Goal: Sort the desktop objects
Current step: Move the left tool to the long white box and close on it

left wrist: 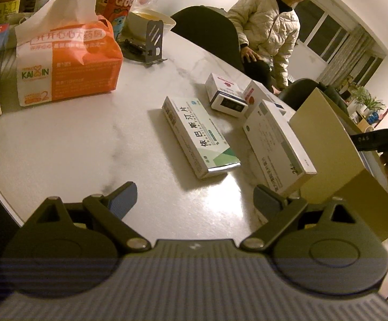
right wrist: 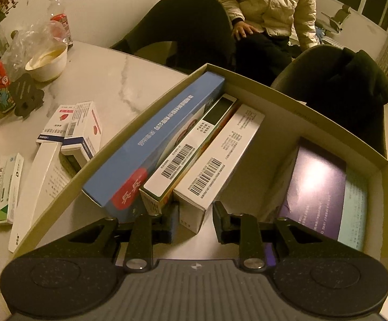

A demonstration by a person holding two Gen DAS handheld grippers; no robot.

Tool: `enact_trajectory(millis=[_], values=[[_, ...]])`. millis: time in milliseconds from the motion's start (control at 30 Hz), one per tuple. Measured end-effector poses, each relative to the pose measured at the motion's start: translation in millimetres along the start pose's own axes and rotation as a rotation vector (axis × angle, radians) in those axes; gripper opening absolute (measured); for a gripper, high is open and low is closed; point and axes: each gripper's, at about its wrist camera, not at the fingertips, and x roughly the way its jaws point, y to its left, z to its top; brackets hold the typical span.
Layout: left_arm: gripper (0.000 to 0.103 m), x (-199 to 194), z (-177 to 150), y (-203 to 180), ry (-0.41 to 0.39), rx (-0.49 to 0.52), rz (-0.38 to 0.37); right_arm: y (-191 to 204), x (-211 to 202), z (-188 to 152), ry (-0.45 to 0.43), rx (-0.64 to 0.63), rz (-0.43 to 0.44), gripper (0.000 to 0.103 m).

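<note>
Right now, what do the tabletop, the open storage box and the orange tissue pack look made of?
Tabletop: marble or marble-look stone, polished; grey veins and glare patches show.
Storage box: matte cardboard, judging by its thin olive-tan walls with raw edges.
Tissue pack: soft printed plastic film, creased and slightly glossy, with paper tissue poking out.

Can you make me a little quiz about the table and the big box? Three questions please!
1. True or false: the long blue cardboard box is inside the open tan cardboard carton.
2. Pick one: what colour is most of the soft plastic tissue pack on the table? A orange, B purple, C black.
3. Fill the gap: the left tool has its jaws ____, with nothing between them.

Key: 1 true. 2 A. 3 open.
</note>
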Motion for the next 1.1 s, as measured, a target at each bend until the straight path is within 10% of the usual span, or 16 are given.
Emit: enact_trajectory(millis=[333,767,1100], values=[[0.097,5,7,-9,0.008,0.037,0.006,-1,-14,-8,-0.044,0.046,-0.006,0.037],[0.097,31,44,-66,0.062,0.161,-0.051,13,-78,-47,-0.256,0.09,0.044,0.076],[0.081,73,66,-105,0.129,0.211,-0.007,12,-98,-71,-0.348,0.035,0.0,0.088]])
